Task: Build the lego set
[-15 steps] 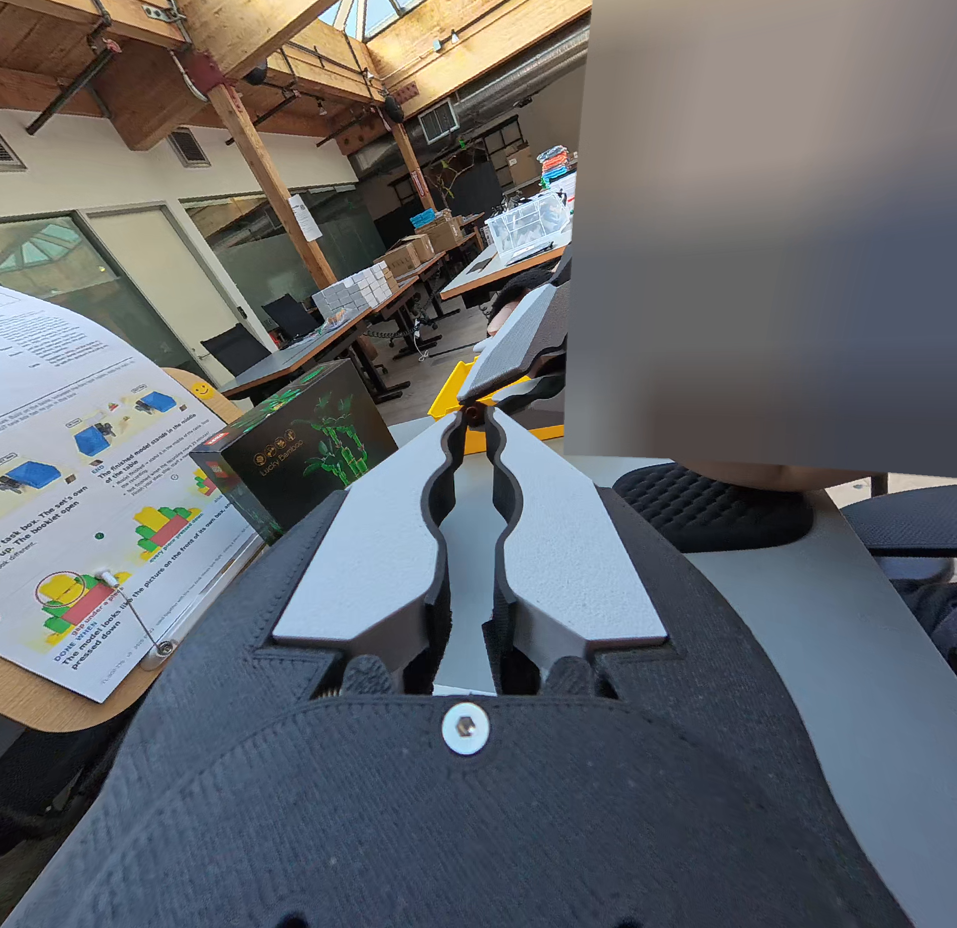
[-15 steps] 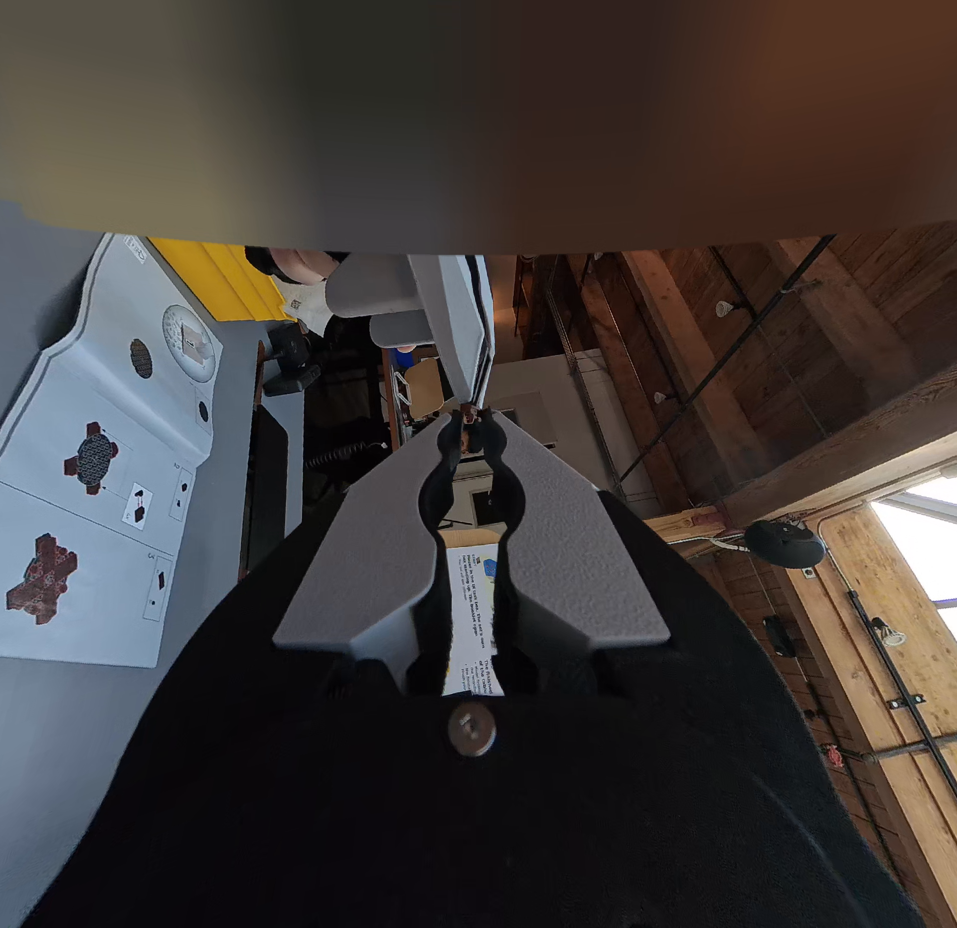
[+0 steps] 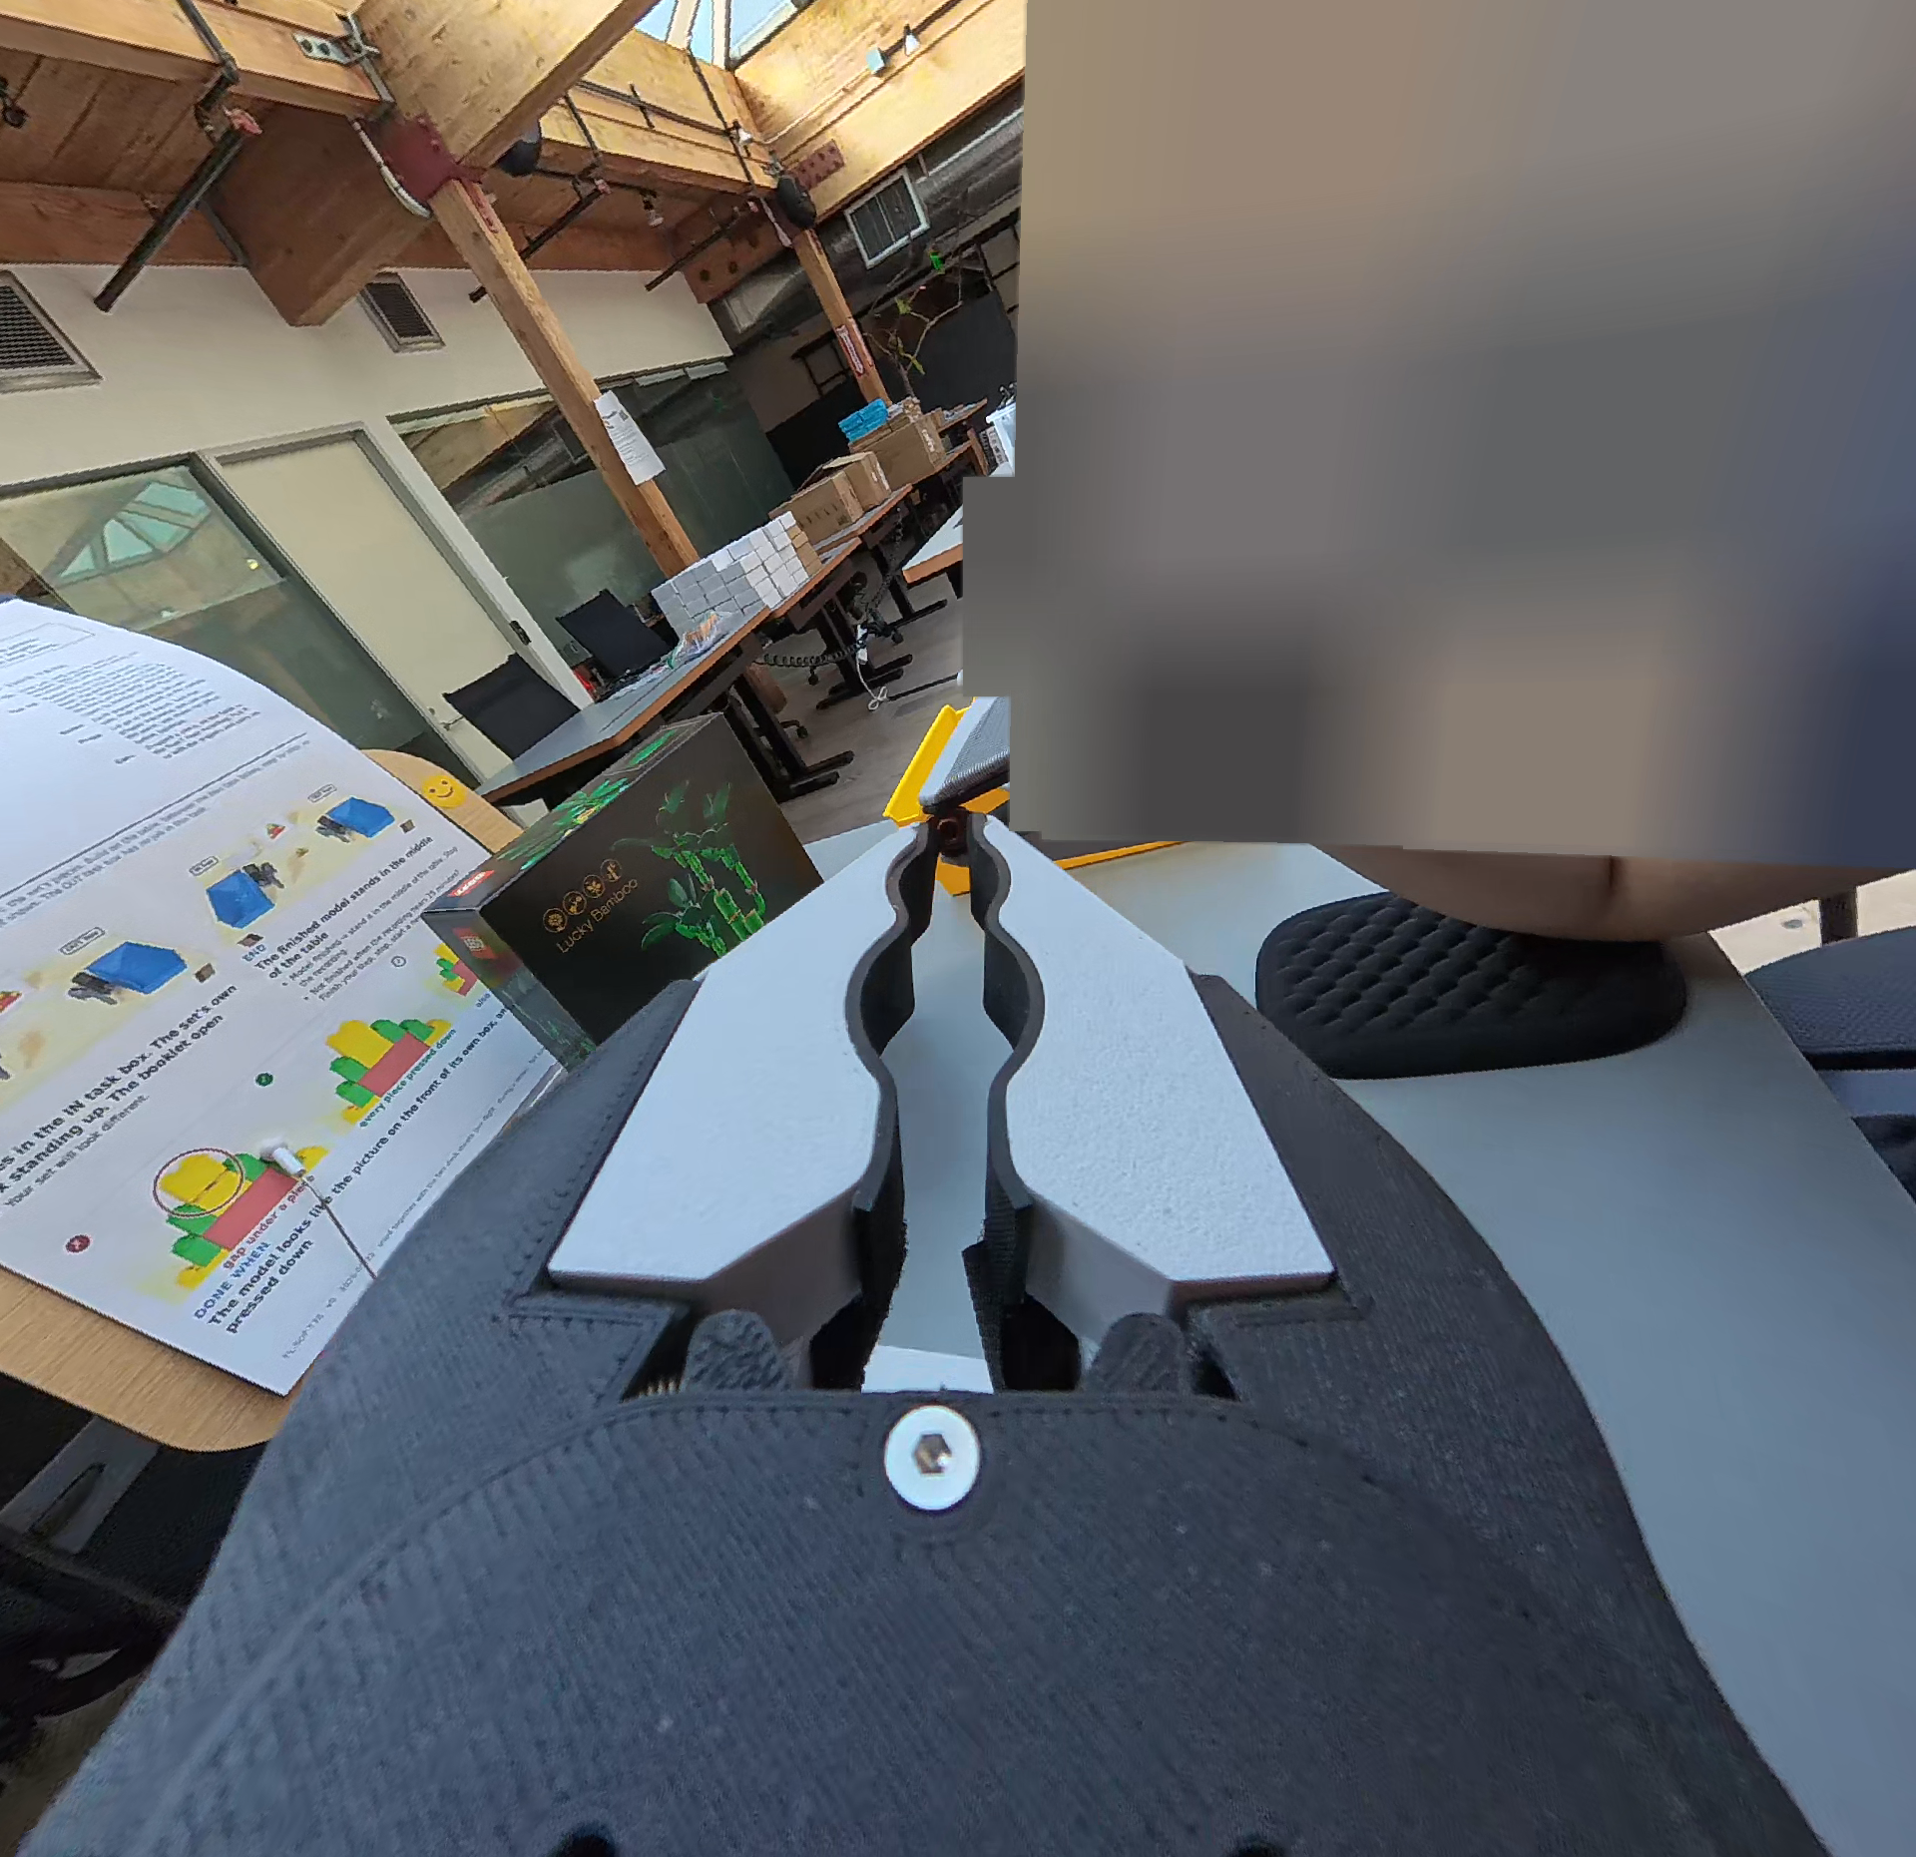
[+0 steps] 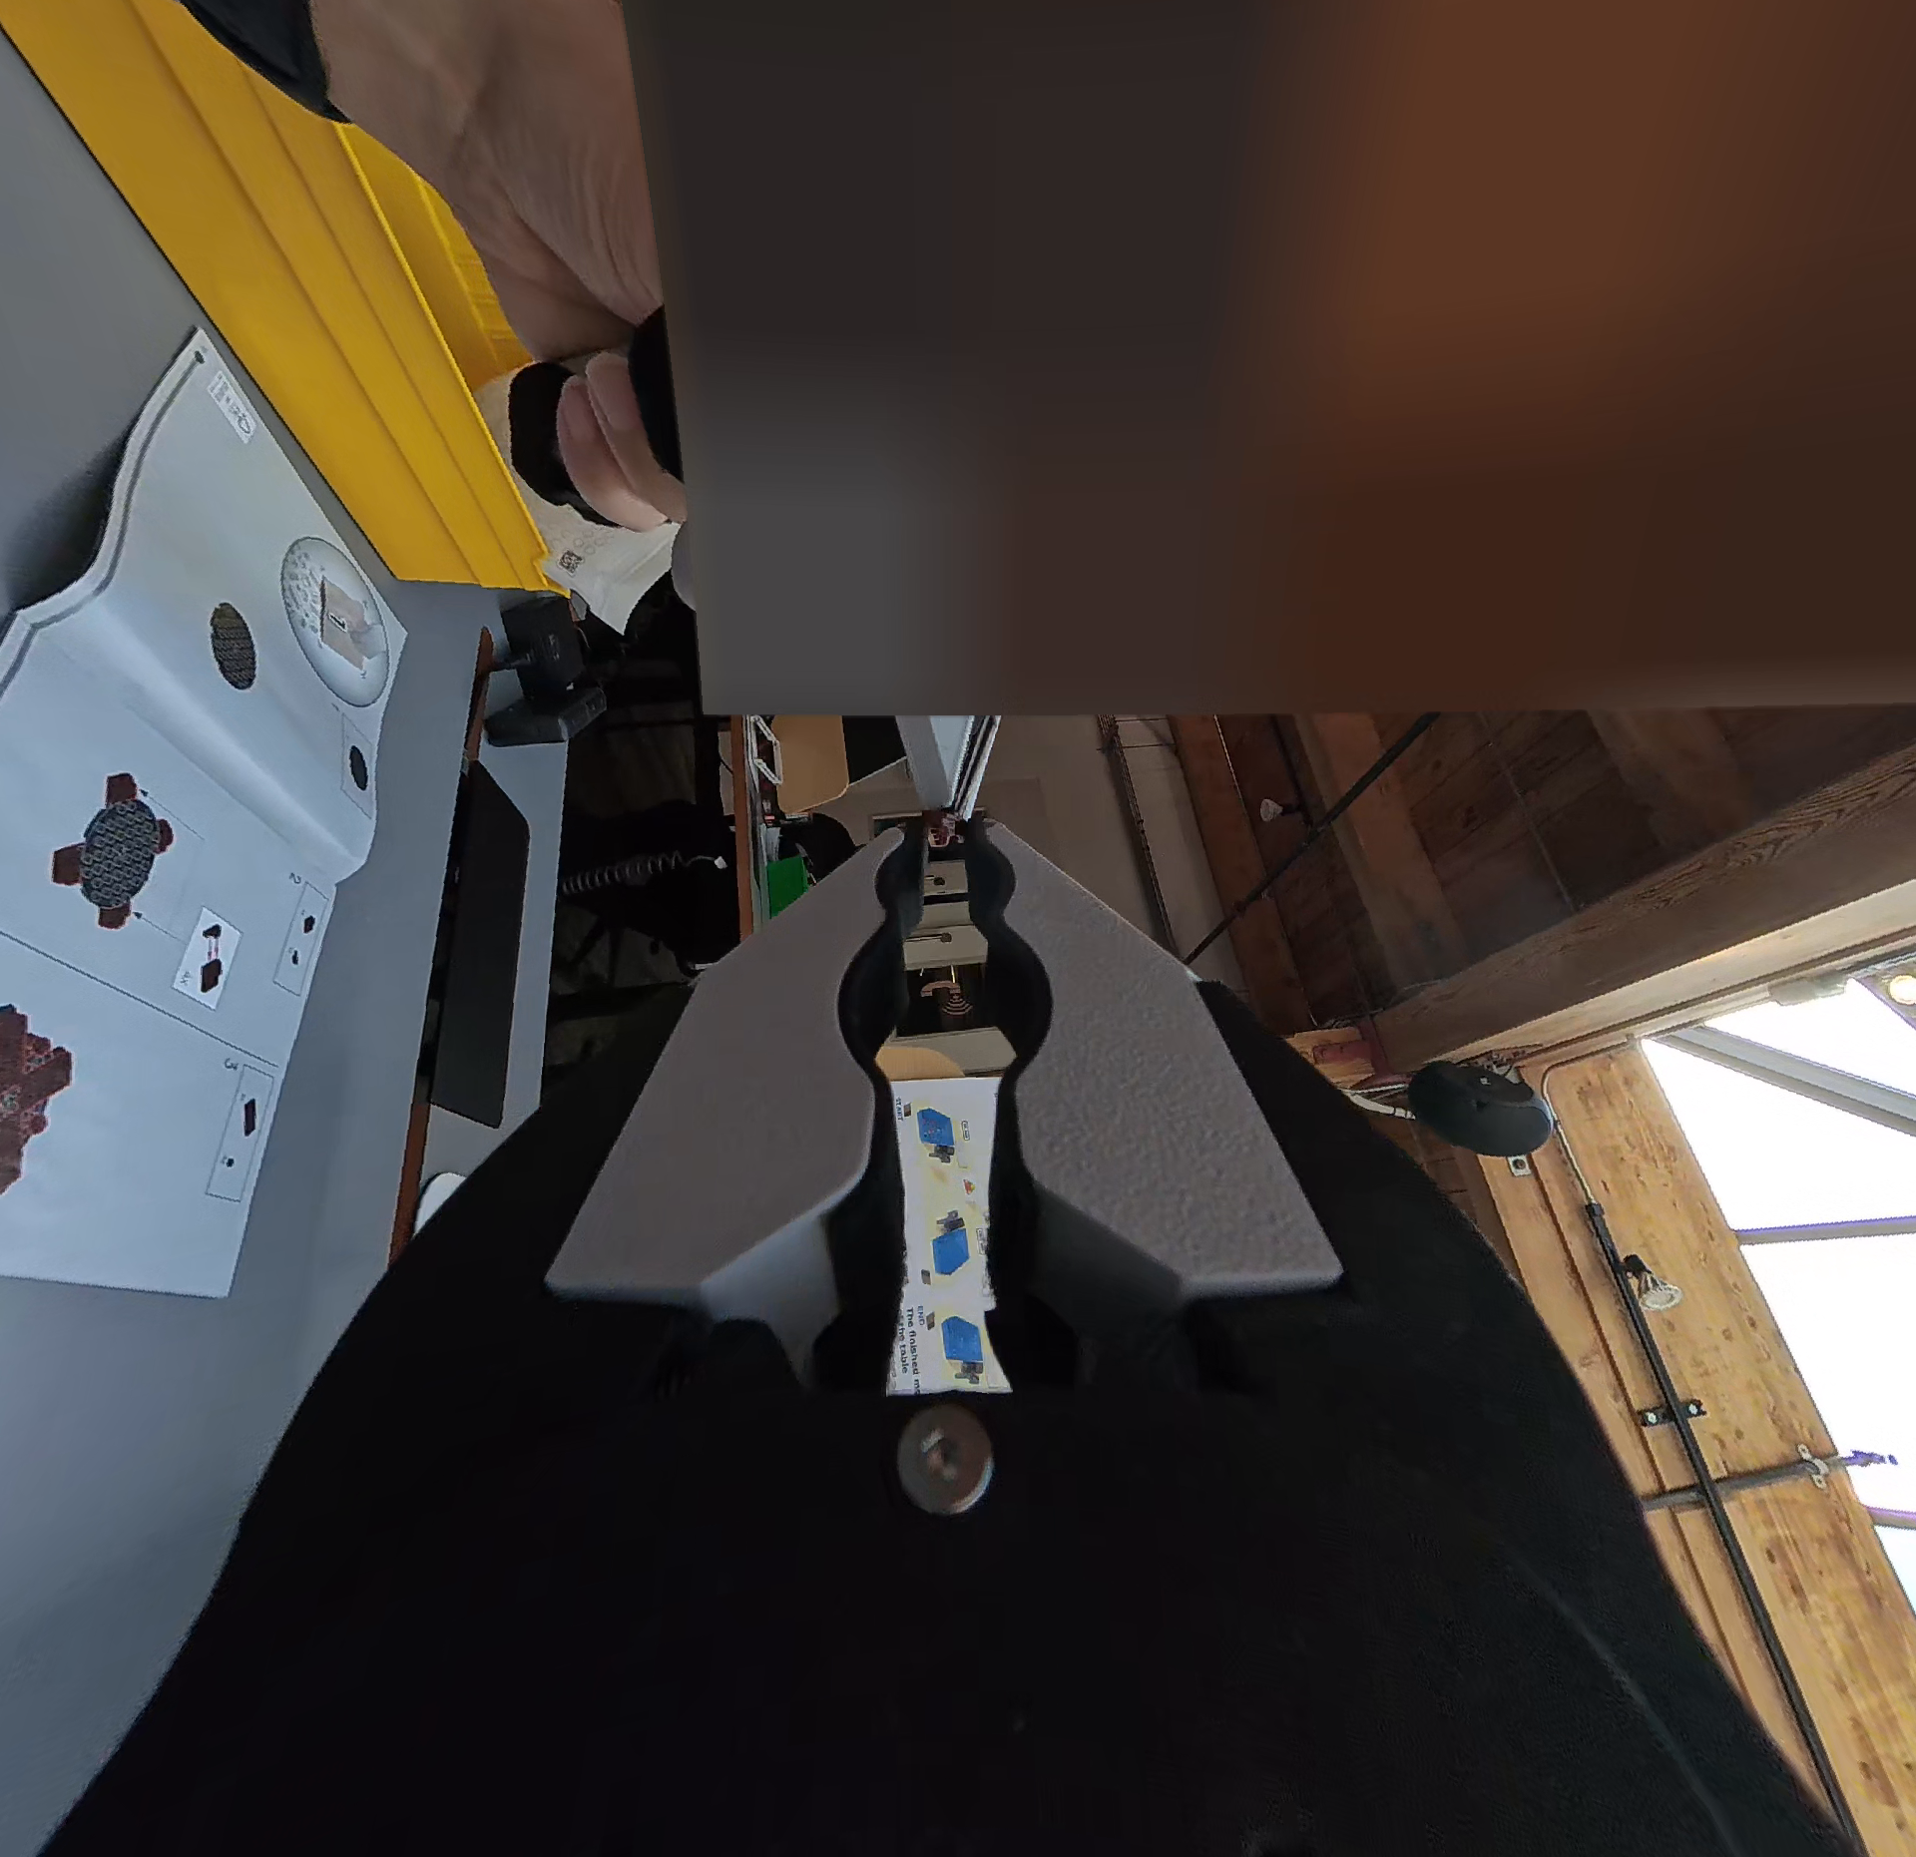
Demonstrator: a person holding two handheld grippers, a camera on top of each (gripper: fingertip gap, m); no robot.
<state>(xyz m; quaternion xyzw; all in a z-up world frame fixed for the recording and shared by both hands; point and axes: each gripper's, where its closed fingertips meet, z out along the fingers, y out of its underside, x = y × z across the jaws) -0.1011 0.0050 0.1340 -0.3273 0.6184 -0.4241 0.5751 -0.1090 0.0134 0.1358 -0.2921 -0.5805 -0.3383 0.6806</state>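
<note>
A grey table (image 3: 1617, 1289) fills the lower right of the left wrist view, and in the right wrist view the same table runs along the left edge, turned on its side. A yellow bin (image 4: 311, 252) stands on it at the far side; in the left wrist view only a corner of it shows past the fingertips. Left of the table, a printed sheet (image 3: 187, 978) of pictures and text rests on a wooden board (image 3: 93, 1361). Just beside the sheet stands the dark lego box (image 3: 643, 895) with a green plant picture, upright on the table near the left gripper's side. An open booklet (image 4: 156, 874) of building steps lies flat on the table, next to the bin. A black pad (image 3: 1462, 988) with a dimpled top lies on the table to the right, with part of a person's arm resting on it.

The left gripper (image 3: 952, 838) points level across the table, its fingers drawn narrow, pinching a small dark reddish-brown piece (image 3: 949, 833) at the tips. The other gripper's grey and black tip meets it there, just above. The right gripper (image 4: 941, 833) is rolled onto its side, fingers likewise narrow at the tips on a small reddish piece, though this is too tiny to make out clearly. A person's hand (image 4: 518, 200) shows at the top left of that view, over the bin.
</note>
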